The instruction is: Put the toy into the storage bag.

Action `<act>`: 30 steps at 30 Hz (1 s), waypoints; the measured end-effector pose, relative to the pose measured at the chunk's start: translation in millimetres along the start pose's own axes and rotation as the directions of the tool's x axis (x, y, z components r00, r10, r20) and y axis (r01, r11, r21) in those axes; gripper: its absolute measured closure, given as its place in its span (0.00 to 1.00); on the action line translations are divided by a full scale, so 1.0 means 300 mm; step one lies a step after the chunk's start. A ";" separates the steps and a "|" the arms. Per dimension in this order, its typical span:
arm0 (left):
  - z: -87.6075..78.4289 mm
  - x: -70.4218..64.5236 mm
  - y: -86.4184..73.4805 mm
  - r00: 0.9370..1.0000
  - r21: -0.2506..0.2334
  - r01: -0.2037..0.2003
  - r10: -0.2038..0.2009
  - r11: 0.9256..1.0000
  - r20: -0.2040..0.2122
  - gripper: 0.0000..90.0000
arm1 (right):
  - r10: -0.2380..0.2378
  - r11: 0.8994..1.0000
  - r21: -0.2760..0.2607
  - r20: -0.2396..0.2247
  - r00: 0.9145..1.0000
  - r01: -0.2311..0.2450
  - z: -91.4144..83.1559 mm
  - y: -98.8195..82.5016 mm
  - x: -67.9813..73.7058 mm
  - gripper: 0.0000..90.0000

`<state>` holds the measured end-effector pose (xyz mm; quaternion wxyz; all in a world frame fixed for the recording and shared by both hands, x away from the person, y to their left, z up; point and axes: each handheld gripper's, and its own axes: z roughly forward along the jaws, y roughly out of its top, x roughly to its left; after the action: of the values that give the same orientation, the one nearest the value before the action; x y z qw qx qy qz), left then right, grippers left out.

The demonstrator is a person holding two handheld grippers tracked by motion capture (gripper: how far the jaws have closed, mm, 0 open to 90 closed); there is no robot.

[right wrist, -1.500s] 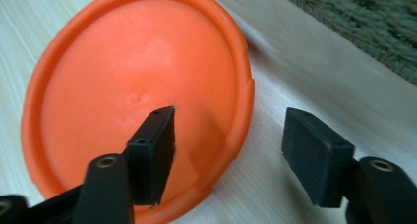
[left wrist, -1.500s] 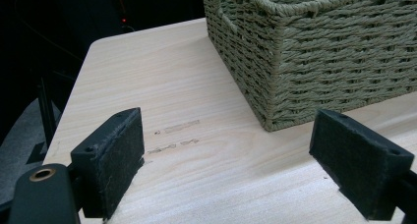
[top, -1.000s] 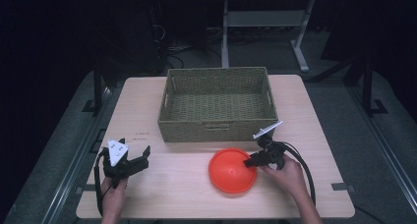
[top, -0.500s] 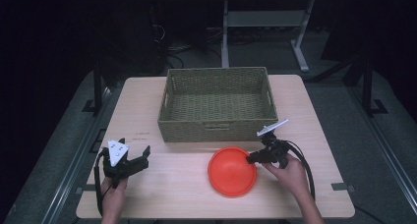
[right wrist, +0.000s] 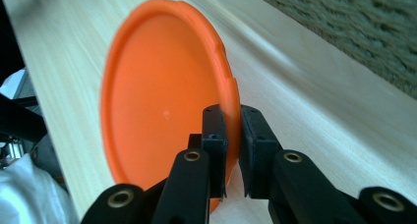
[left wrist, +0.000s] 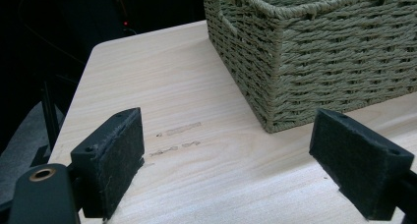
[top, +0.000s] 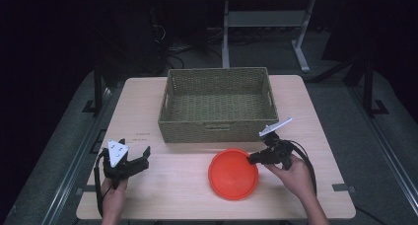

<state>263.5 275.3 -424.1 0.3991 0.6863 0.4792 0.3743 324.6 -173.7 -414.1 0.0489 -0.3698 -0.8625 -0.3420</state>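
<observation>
An orange plate (top: 233, 174) sits at the front middle of the wooden table (top: 305, 106), its right side lifted a little. My right gripper (top: 252, 159) is shut on the plate's right rim. Its jaws have just been closing on that rim. In the right gripper view the two black pads (right wrist: 215, 130) pinch the edge of the orange plate (right wrist: 162, 106). My left gripper (top: 142, 158) rests at the table's front left, open, nothing between its fingers. The left gripper view has its wide-apart pads (left wrist: 113, 155) over bare wood near the basket's corner (left wrist: 275, 67).
A woven basket (top: 217, 82), with nothing inside, stands at the back middle of the table, just behind the plate. Table edges lie close to both hands. Dark floor and a metal stand leg (top: 300, 57) lie beyond the table.
My right gripper has closed on the plate's rim and risen slightly, tipping the plate's right side up. The left gripper has stayed put.
</observation>
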 end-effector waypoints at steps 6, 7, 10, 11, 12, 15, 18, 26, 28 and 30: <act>0.001 -0.001 0.000 1.000 -0.003 -0.001 0.001 1.000 -0.002 0.14 | -0.037 0.999 -0.015 0.010 0.999 0.037 -0.050 0.025 0.040 0.91; 0.001 -0.001 0.000 1.000 -0.003 -0.001 0.001 1.000 -0.002 0.14 | -0.037 0.999 -0.015 0.010 0.999 0.037 -0.050 0.025 0.040 0.91; 0.000 0.000 0.000 1.000 0.000 0.000 0.000 1.000 -0.001 0.14 | -0.044 0.999 -0.019 0.026 0.999 0.044 -0.082 0.035 0.054 0.91; 0.000 0.000 0.000 1.000 0.000 0.000 0.000 1.000 -0.001 0.14 | -0.044 0.999 -0.019 0.026 0.999 0.044 -0.082 0.035 0.054 0.91; 0.001 -0.001 0.000 1.000 -0.002 0.000 0.000 1.000 -0.001 0.14 | -0.041 0.999 -0.021 0.026 0.999 0.041 -0.097 0.040 0.057 0.91; 0.001 -0.002 0.001 1.000 0.002 0.001 -0.001 1.000 -0.001 0.14 | -0.045 0.999 -0.026 0.019 0.999 0.046 -0.105 0.042 0.053 0.91; 0.001 -0.003 0.000 1.000 0.002 0.000 0.000 1.000 -0.001 0.14 | -0.043 0.999 -0.029 0.017 0.999 0.044 -0.115 0.046 0.052 0.91; 0.001 -0.001 0.000 1.000 0.000 0.001 -0.001 1.000 -0.001 0.14 | -0.049 0.998 -0.027 0.036 0.998 0.050 -0.149 0.063 0.057 0.91; 0.000 -0.001 0.000 1.000 0.000 0.001 -0.001 1.000 -0.002 0.14 | -0.049 0.998 -0.029 0.037 0.998 0.050 -0.155 0.065 0.057 0.91; 0.000 -0.001 -0.001 1.000 -0.001 -0.001 0.001 1.000 -0.001 0.14 | -0.047 0.998 -0.030 0.039 0.998 0.048 -0.171 0.072 0.058 0.91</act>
<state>263.4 274.9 -424.5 0.3991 0.6861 0.4789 0.3751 318.0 -184.7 -357.3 0.0186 -0.3564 -0.8664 -0.3493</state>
